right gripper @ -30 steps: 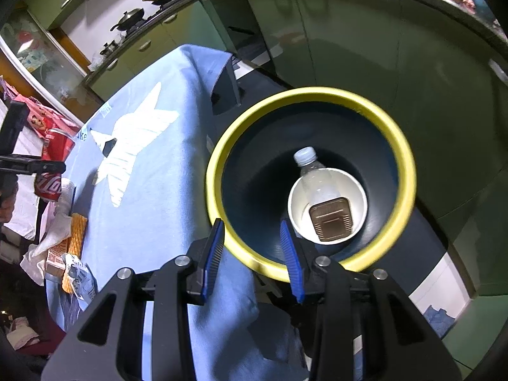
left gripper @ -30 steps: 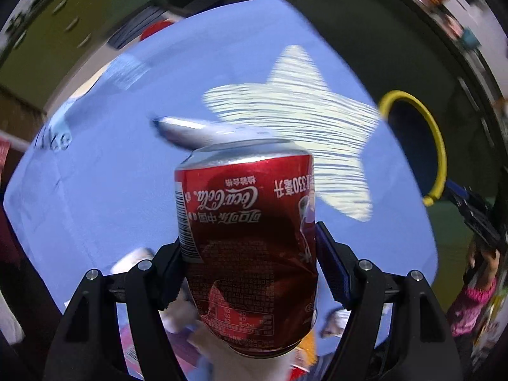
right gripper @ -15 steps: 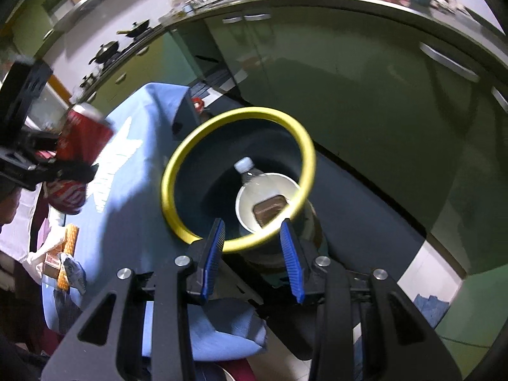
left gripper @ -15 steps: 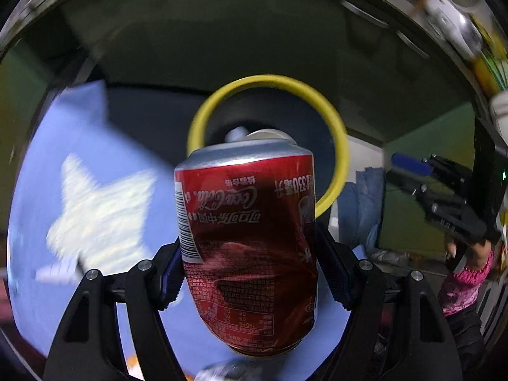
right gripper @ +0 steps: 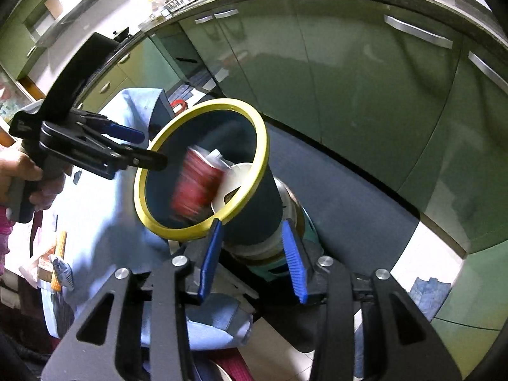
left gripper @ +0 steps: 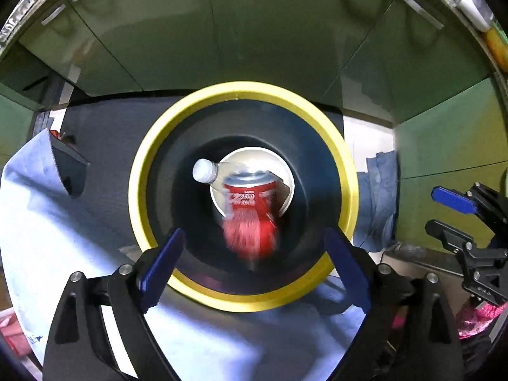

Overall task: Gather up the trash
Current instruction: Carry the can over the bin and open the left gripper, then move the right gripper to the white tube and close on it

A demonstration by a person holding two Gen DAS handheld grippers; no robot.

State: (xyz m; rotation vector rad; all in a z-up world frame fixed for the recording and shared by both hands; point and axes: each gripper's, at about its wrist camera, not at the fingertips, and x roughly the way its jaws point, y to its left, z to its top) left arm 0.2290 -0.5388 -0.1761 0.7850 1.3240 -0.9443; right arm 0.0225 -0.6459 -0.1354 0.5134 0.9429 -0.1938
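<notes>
A dented red cola can (left gripper: pixel 250 219) falls, blurred, inside the dark bin with the yellow rim (left gripper: pixel 241 89). It drops toward a white cup (left gripper: pixel 254 155) and a clear plastic bottle (left gripper: pixel 204 171) at the bottom. My left gripper (left gripper: pixel 253 233) points down over the bin's mouth, its jaws opening and the blue pads clear of the can. From the right wrist view the can (right gripper: pixel 197 187) is below the rim (right gripper: pixel 222 103), and the left gripper (right gripper: pixel 149 147) hangs at its left edge. My right gripper (right gripper: pixel 251 227) stands low beside the bin, jaws opening slightly and holding nothing.
Green cabinet doors (right gripper: pixel 349 95) curve behind the bin. The table under a light blue cloth (right gripper: pixel 104 216) lies to its left, with wrappers (right gripper: pixel 60 270) near the far end. A blue rag (left gripper: pixel 377 197) lies on the floor. A hand (right gripper: pixel 19 171) holds the left gripper.
The left gripper carried the can from over the star-print cloth to above the bin, then spread its jaws and the can dropped. The right gripper drew back from the bin's mouth.
</notes>
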